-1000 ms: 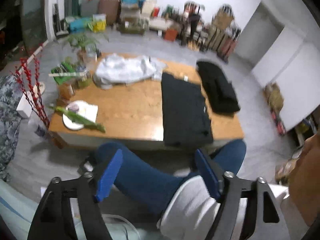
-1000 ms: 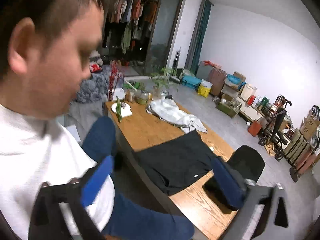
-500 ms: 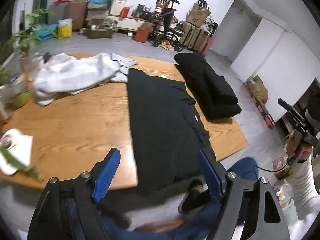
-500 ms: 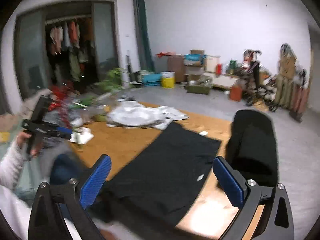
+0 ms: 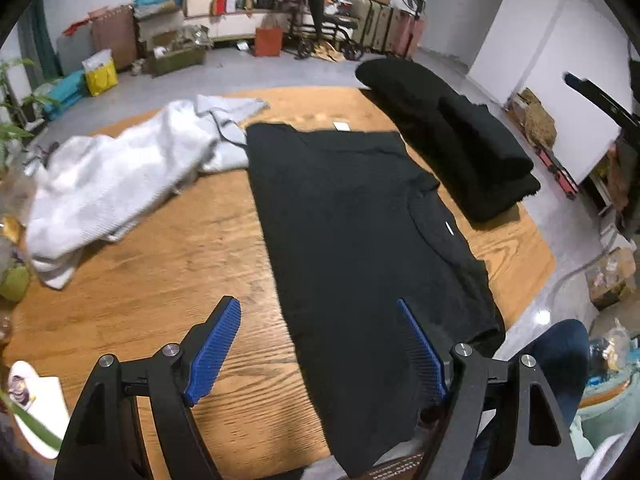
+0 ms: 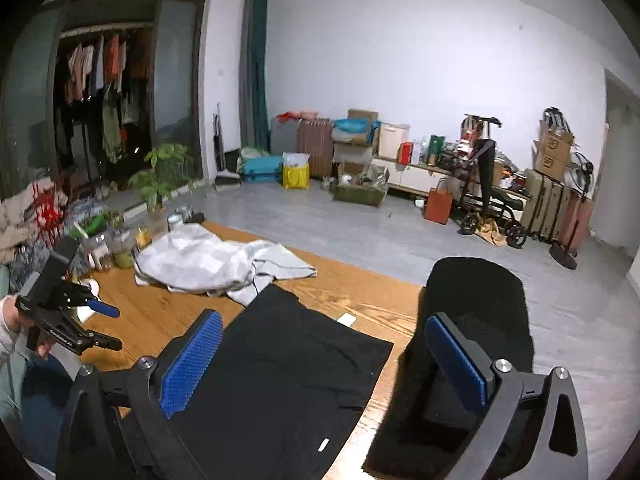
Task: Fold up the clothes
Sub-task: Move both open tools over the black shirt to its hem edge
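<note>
We see a grey-floored room with white walls, boxes and suitcases stacked along the far side, and a low wooden table filling the foreground. On it lies a black shirt, spread flat and running lengthwise away from us, its near end hanging just over the table's near edge.

In the left wrist view the left gripper hangs over the near end of the table with its blue fingers spread wide and nothing between them; the left finger is above bare wood just beside the shirt's edge, the right finger above the black cloth. Beyond the fingertips and off to their left lies a crumpled light grey garment, its nearer corner touching the shirt's far left corner. To the right of the fingers, beside the shirt, sits a folded stack of black clothes.

In the right wrist view the right gripper also stands wide and holds nothing; the shirt lies under its left finger and between the two, and the black stack is behind its right finger. A small white tag rests on the wood just past the shirt's far edge. At the left rim of that view a hand holds the left gripper.
</note>
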A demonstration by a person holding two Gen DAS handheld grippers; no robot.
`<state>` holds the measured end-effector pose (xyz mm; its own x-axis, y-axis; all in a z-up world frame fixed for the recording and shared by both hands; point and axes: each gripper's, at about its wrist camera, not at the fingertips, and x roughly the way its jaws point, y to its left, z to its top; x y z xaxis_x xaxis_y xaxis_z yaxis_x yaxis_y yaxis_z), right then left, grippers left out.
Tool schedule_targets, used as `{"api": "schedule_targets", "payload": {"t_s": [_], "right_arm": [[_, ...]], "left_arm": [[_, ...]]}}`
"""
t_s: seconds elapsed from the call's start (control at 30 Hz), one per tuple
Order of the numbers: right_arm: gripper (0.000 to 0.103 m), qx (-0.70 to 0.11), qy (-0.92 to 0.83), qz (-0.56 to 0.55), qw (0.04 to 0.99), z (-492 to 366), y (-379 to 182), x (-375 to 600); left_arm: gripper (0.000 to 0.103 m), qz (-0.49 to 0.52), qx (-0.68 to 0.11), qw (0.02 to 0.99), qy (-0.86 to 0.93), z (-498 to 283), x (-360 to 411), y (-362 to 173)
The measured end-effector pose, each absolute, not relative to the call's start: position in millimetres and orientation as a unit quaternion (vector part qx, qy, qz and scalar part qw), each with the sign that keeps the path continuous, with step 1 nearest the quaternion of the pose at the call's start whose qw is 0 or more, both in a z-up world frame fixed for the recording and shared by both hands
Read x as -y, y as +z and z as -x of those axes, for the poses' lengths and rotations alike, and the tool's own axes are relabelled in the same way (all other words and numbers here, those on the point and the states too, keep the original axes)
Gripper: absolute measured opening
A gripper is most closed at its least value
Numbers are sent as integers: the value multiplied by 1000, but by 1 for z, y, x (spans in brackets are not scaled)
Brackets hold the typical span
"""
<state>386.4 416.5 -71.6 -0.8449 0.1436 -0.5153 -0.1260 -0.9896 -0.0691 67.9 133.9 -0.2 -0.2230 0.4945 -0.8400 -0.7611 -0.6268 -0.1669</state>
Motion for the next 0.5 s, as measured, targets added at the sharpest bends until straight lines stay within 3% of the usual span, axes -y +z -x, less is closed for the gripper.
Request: {"api": "schedule_targets", "payload": {"t_s": [0.13,0.3,0.5], "right_arm": [[103,37,963,260,57,-364,-85,-412],[103,84,959,257,85,-378,-124,-401],[103,250,912,294,136,-431,-197,-404]], "left_arm": [[79,465,-136,403,777,-70,-132,-19],[79,437,-71,404,800,-92,-119,-53],[79,449,-24,383,807,-109,-109,-91]]}}
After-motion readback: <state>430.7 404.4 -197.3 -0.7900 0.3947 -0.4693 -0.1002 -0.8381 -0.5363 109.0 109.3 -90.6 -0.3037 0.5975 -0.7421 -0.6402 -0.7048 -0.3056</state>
